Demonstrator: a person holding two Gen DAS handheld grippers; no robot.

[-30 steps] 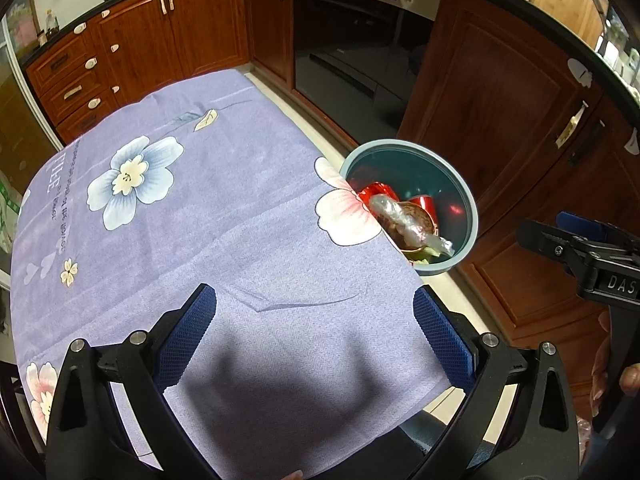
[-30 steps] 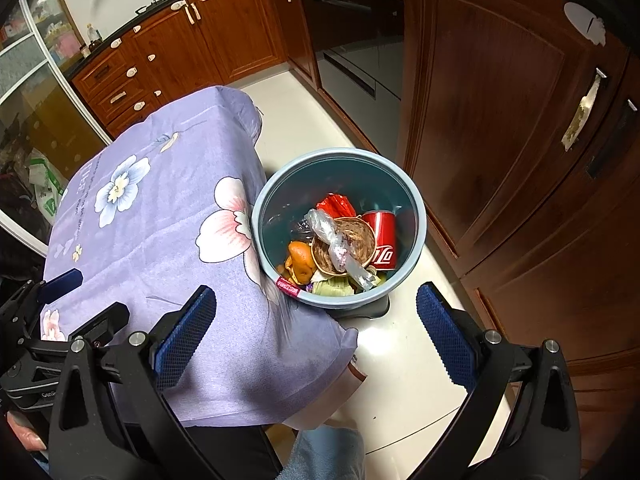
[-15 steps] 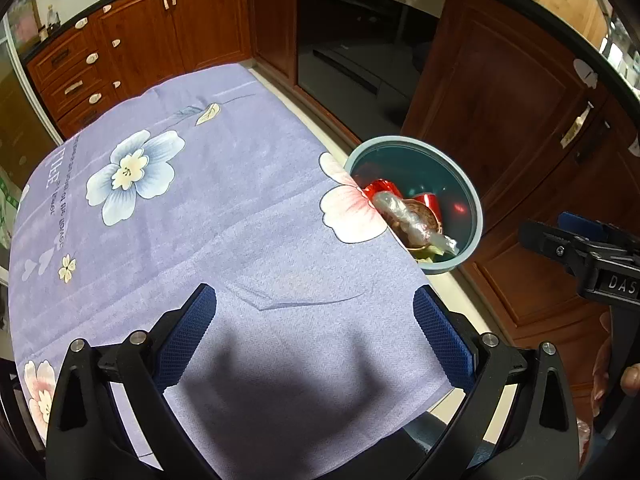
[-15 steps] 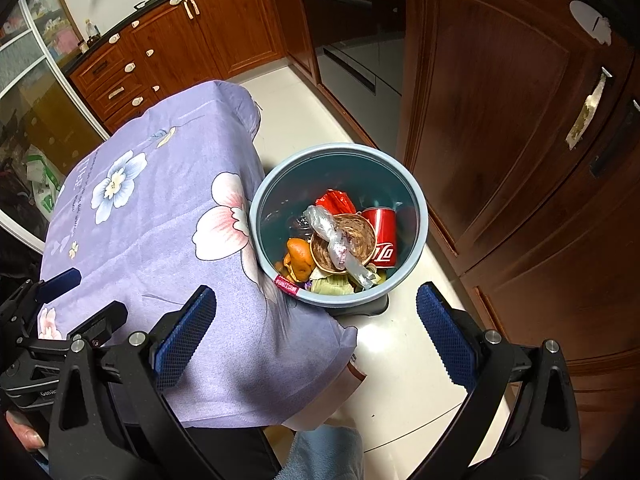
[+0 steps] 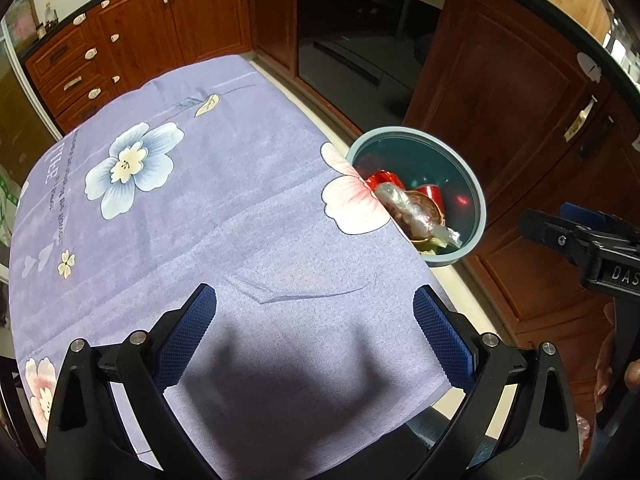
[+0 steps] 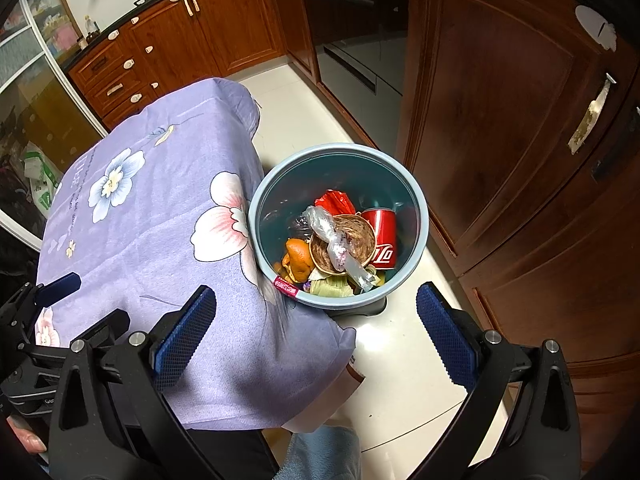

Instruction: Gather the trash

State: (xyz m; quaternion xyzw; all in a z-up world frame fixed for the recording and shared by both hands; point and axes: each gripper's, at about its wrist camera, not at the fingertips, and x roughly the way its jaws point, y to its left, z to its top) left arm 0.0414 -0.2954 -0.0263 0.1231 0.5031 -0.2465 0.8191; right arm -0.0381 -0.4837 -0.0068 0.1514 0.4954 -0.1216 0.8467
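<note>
Change: your two views have barely shifted over the last second; the left camera has drifted a little, nothing on the scene has moved.
Meaning for task: judged from this, collection looks finished or very close to it, since no loose trash shows on the tablecloth (image 5: pixel 224 216).
Left gripper (image 5: pixel 316 332): you hold it over the near part of the cloth, jaws spread wide, nothing between them.
Right gripper (image 6: pixel 316 332): you hold it above the table corner and the floor, jaws spread wide, nothing held.
Bin (image 6: pixel 416 200): a round blue-grey bin stands on the floor, its rim touching the hanging cloth at the table's right edge.
Bin contents: red can (image 6: pixel 382 242), brown bowl (image 6: pixel 358 240) with a crumpled clear plastic bag (image 6: pixel 336 240) across it, orange peel (image 6: pixel 296 260), red wrapper (image 6: pixel 334 202), pale scraps beneath.
Fill level: well below the rim.
Table: purple floral cloth, bare of objects in both views.
</note>
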